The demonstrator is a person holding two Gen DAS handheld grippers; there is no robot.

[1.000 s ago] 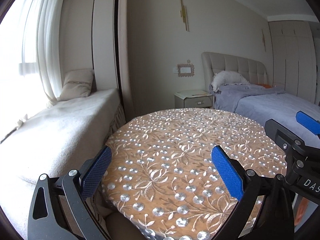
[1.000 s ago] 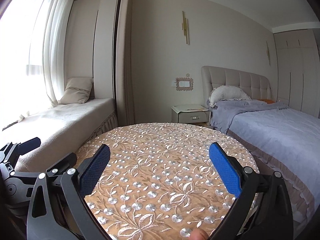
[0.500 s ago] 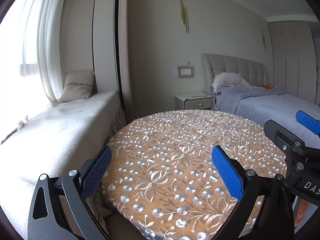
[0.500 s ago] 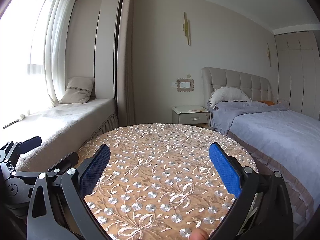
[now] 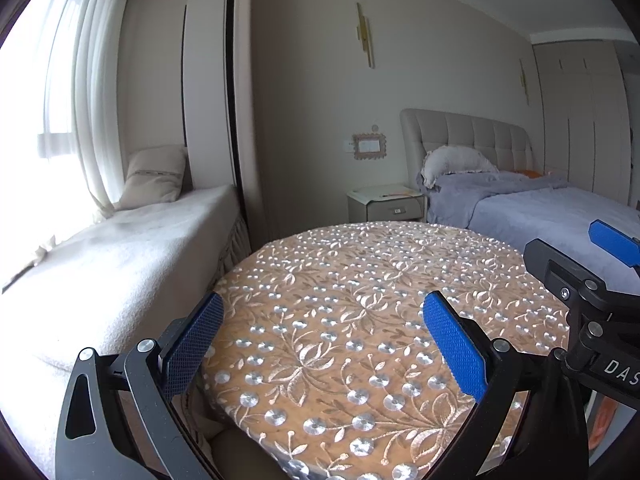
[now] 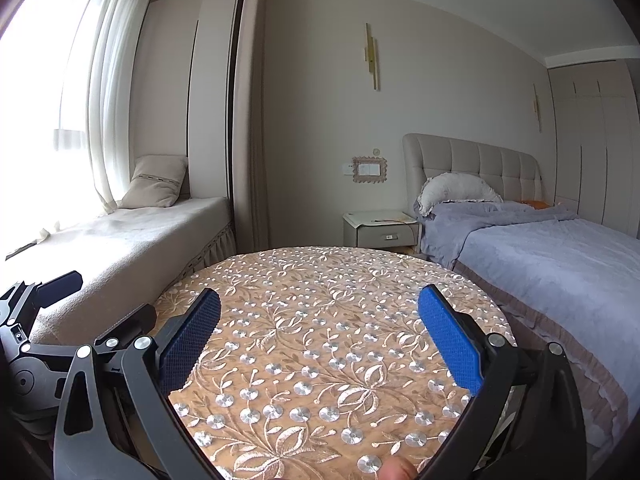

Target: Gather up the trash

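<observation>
A round bench (image 5: pixel 360 280), draped in orange-tan cloth embroidered with silver discs and pale leafy flowers, stands level just left of the grey-blue bed (image 5: pixel 540 216). Trash cannot be made out on it.

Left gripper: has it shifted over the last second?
Yes, slightly. The left gripper has drifted left: the round table and nightstand sit a little further right in its view. Jaws unchanged, open.

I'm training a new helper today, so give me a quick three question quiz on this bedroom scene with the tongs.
1. True or false: the left tongs hold a piece of trash.
2. What covers the round table: A plain white sheet, B floral embroidered cloth, C newspaper?
3. What stands between the wall and the bed?

Key: 1 false, both left and right tongs are open and empty. 2 B. 3 a nightstand.
</observation>
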